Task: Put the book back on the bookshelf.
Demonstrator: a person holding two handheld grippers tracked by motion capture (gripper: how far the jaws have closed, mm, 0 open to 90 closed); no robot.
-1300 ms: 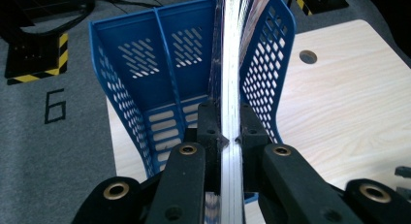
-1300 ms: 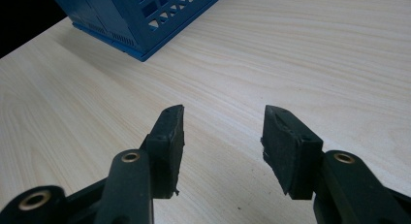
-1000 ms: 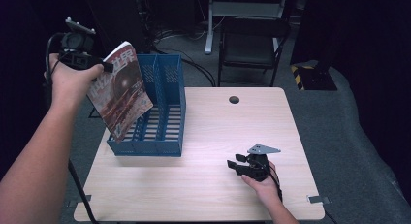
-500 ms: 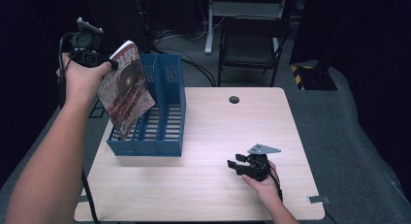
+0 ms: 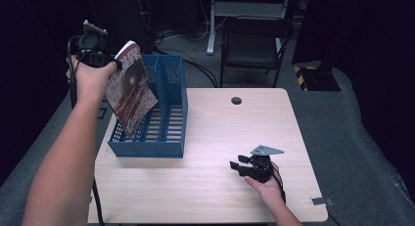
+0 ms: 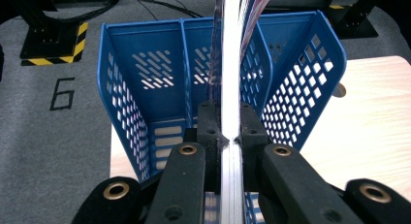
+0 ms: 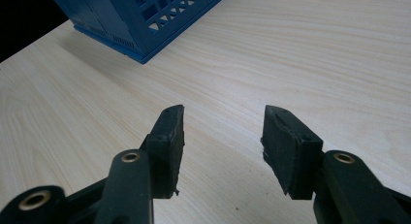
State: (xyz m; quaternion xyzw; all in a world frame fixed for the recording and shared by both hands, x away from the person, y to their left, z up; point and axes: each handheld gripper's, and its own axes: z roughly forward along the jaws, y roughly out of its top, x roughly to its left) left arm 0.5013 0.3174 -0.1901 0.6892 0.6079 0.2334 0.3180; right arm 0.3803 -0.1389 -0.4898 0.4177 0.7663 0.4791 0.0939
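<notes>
Left gripper view: left gripper pinches the magazine edge-on, directly over the rack's middle slot; right gripper rests open near the desk's front edge.

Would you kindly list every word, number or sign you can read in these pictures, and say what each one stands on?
"6": a dark numeral on the grey floor left of the blue file rack, in the left gripper view.
Yellow-and-black hazard stripes, no words: on a black base on the floor in that view, and on another in the high view.
Magazine cover title, held in the left gripper: too blurred to read.
</notes>
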